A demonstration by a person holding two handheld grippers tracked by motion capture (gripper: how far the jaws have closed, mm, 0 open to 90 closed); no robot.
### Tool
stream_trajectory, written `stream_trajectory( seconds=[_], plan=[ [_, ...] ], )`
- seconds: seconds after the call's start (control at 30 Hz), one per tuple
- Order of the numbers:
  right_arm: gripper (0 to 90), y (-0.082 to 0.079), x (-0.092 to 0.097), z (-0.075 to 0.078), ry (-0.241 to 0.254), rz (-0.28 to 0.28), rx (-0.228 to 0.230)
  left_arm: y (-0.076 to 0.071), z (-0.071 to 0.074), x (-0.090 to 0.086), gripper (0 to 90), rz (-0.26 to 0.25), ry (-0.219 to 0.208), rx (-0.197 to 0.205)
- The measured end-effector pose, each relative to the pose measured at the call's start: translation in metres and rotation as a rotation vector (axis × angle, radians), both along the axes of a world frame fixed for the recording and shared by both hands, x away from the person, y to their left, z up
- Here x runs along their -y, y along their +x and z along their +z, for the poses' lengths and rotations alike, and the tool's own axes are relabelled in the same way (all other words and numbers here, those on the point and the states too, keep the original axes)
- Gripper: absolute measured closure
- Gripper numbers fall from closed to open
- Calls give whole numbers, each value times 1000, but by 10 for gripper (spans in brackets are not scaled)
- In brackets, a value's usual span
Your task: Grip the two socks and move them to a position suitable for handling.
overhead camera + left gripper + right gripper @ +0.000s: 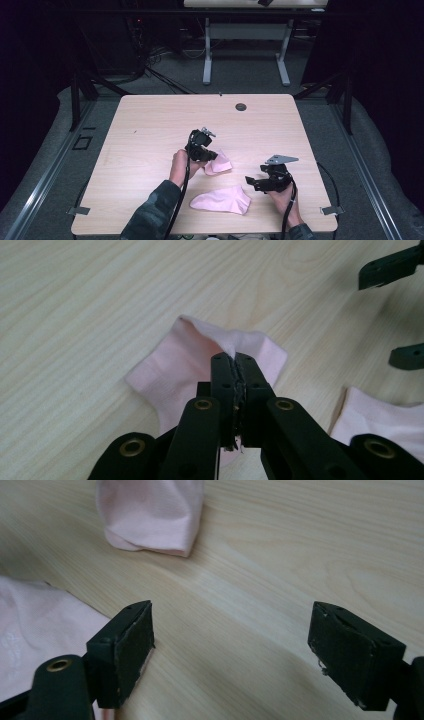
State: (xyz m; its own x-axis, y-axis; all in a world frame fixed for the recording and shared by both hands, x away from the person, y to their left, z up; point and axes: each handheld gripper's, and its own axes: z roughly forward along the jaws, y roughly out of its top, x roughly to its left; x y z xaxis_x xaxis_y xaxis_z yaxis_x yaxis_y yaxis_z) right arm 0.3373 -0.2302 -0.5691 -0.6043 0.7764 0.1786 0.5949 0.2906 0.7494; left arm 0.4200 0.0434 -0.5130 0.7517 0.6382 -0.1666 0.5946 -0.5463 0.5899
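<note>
Two pink socks lie on the wooden table [150, 130]. My left gripper [212, 156] is shut on the smaller, bunched sock [220, 165] near the table's middle. In the left gripper view the jaws [235, 361] pinch a raised fold at the edge of that sock [172, 365]. The other sock [222, 200] lies flat near the front edge, also seen in the left gripper view [382, 415]. My right gripper [251, 182] hovers to its right, open, with bare wood between its fingers [232, 645]. The bunched sock [150, 512] lies ahead of it and the flat sock [30, 630] beside its left jaw.
A round cable hole [241, 107] sits near the table's far edge. Another table's legs [207, 50] stand on the floor beyond. The right gripper's black jaws [390, 265] show at the right edge of the left gripper view.
</note>
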Motion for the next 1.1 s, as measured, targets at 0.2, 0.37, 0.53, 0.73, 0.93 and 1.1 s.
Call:
stream_trajectory(
  seconds=[0.2, 0.37, 0.53, 0.73, 0.93, 1.1],
  plan=[
    [236, 13, -24, 8, -16, 48, -3, -2, 18, 5, 880, -9, -60, 8],
    [295, 27, -38, 8, -15, 62, -23, -5, 33, 8, 880, -27, -108, 14],
    [484, 32, -40, 11, 22, 40, -4, -8, 43, 10, 880, -54, -165, 5],
    [812, 39, -40, 21, -11, -3, 62, -12, 51, 8, 880, -64, -202, 9],
    [880, 28, -35, 45, -131, -78, 194, -14, 55, 0, 880, -67, -237, -2],
    [880, 10, -43, 61, -281, -57, 302, -9, 41, -8, 879, -61, -218, -52]
  ],
)
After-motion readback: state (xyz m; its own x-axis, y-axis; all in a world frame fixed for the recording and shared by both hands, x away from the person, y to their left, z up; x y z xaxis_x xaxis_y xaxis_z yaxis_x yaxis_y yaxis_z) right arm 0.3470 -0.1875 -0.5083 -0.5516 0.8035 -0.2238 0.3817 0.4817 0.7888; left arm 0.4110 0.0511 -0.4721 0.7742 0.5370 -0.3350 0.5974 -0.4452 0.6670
